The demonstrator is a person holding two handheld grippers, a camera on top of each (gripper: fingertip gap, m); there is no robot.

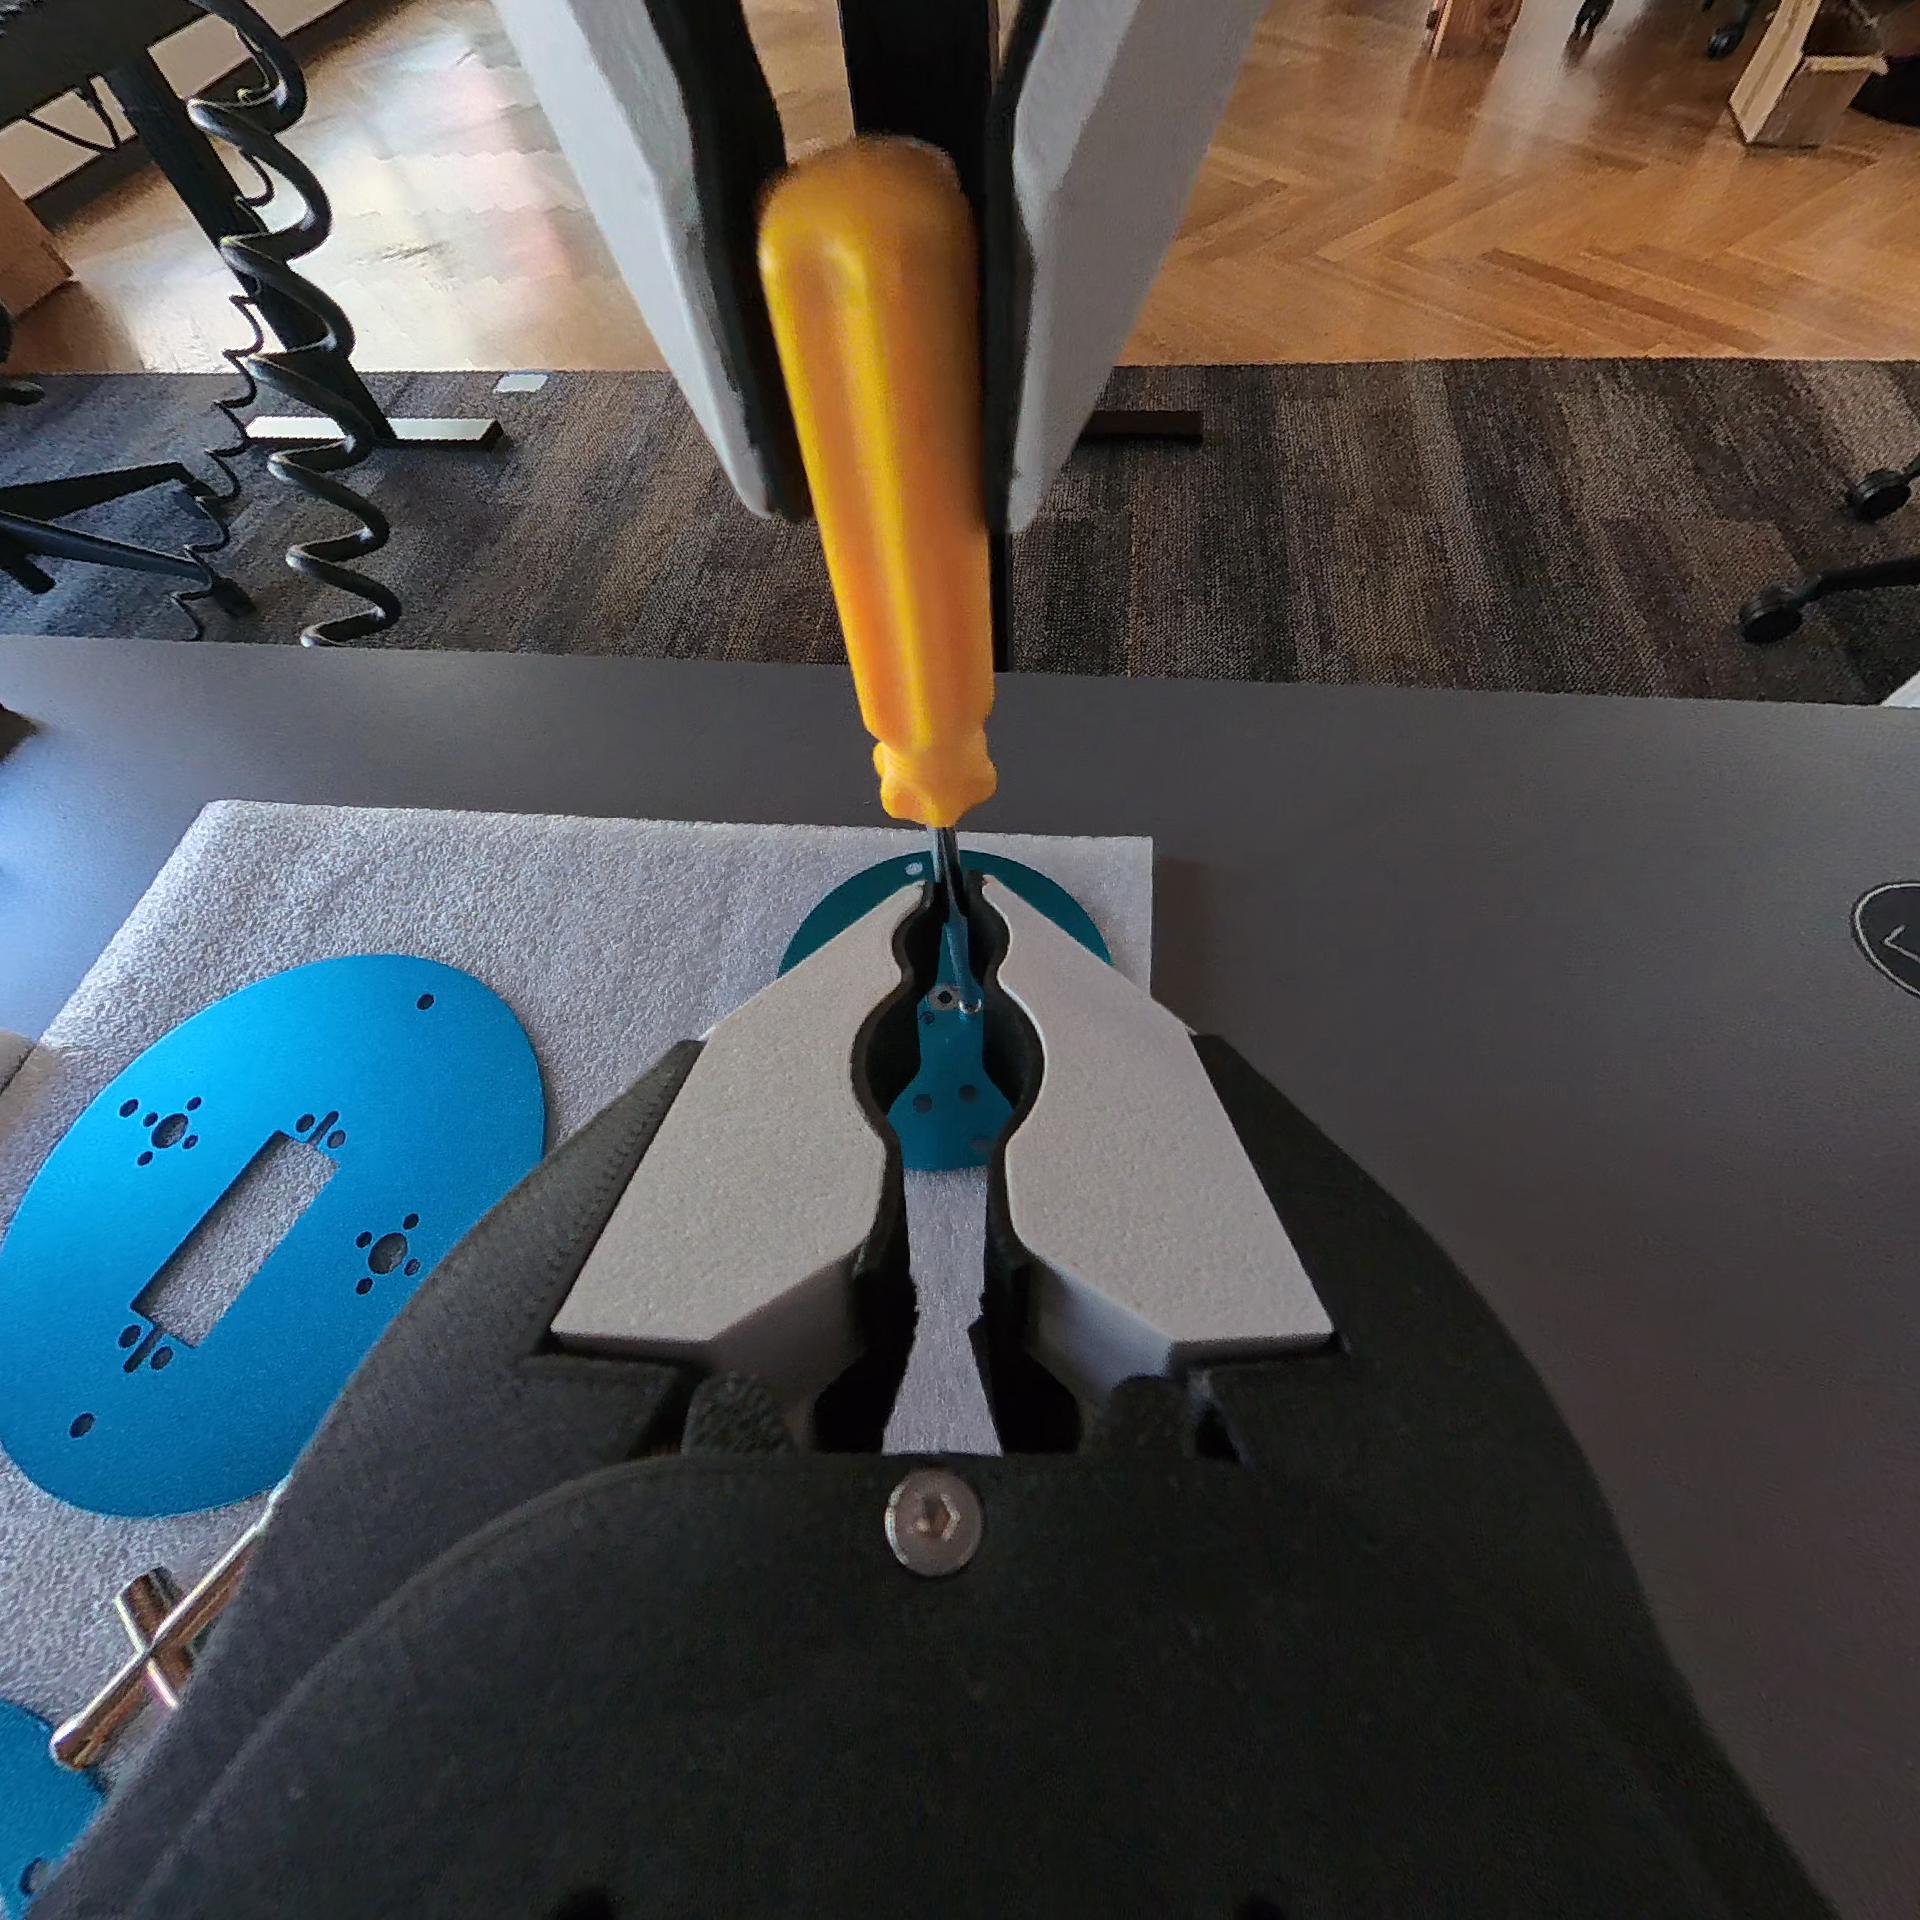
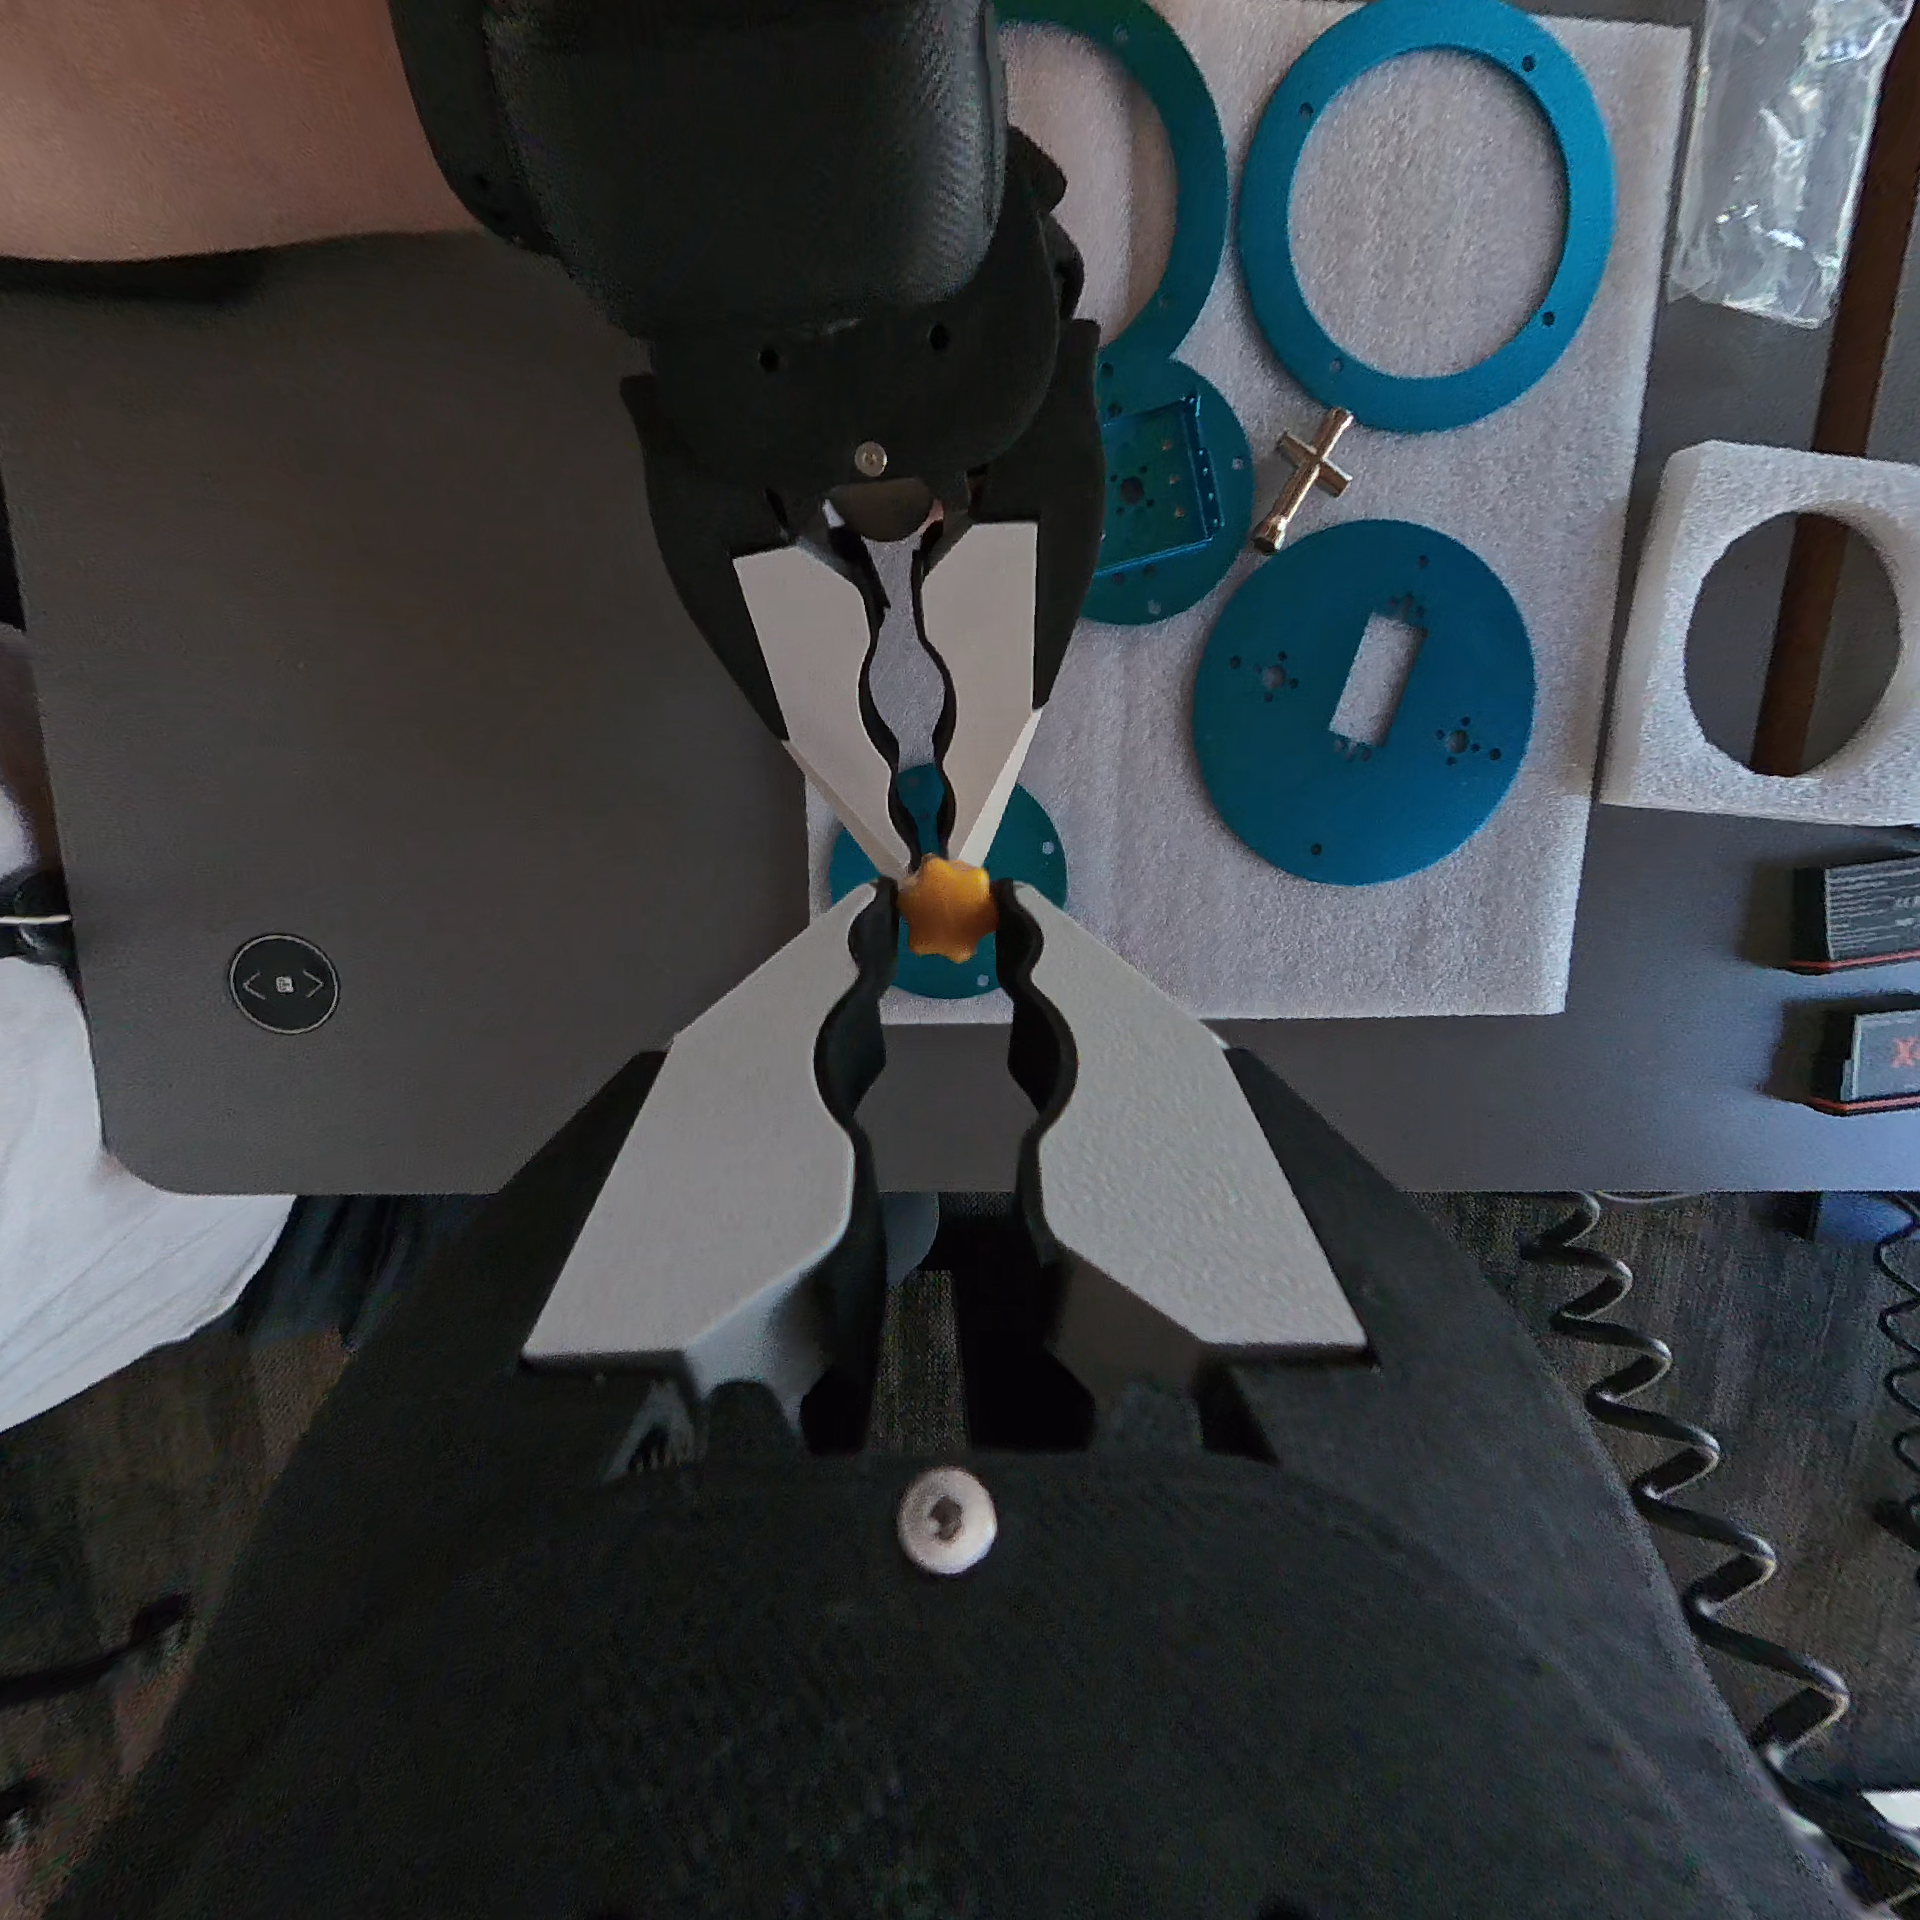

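My right gripper (image 2: 943,894) is shut on the orange handle of a screwdriver (image 2: 943,906), seen end-on. In the left wrist view it comes down from above (image 1: 894,509) and holds the screwdriver (image 1: 894,468) nearly upright. The black shaft reaches down to a small blue disc (image 1: 940,1132) lying on a white foam sheet (image 1: 520,894). My left gripper (image 1: 951,888) lies low over the disc, its fingertips closed around the shaft just below the handle. A small screw shows between its fingers. In the right wrist view the left gripper (image 2: 923,857) faces mine over the disc (image 2: 1029,852).
On the foam (image 2: 1351,935) lie a blue plate with a rectangular slot (image 2: 1299,790), a blue ring (image 2: 1579,208), a blue recessed round part (image 2: 1164,488) and a metal cross wrench (image 2: 1311,473). A foam block with a hole (image 2: 1652,665) and black boxes (image 2: 1860,914) sit right. The dark table (image 1: 1455,935) ends just beyond the foam. There is about 8 centimetres between the tips of the two grippers.
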